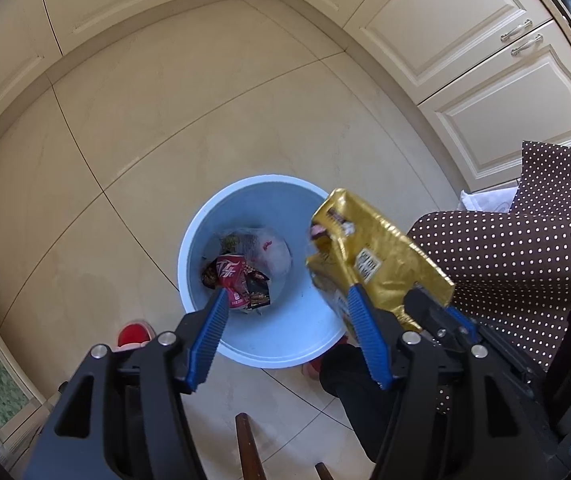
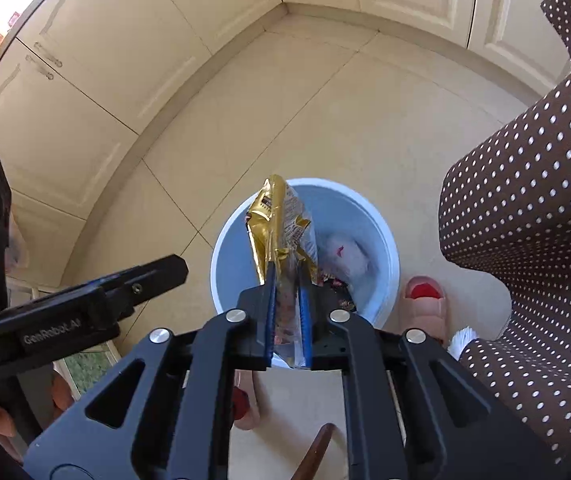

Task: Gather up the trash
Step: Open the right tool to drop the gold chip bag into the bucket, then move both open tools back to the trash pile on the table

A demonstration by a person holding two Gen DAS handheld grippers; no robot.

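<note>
1. Hovering over the round pale-blue plastic bin (image 2: 381, 248), the right gripper (image 2: 287, 300) has its blue-padded fingers clamped on a crinkled gold foil snack bag (image 2: 273, 224), which hangs right above the bin's mouth.
2. Over on the other side, the left gripper (image 1: 285, 320) sits with fingers wide apart, holding nothing, poised above the same bin.
3. Down inside: a red wrapper (image 1: 231, 276) and a white crumpled bag (image 1: 273, 252) already collected.
4. Looks like the drop step; next call is parting the right fingers so the bag falls inside the rim.
</note>
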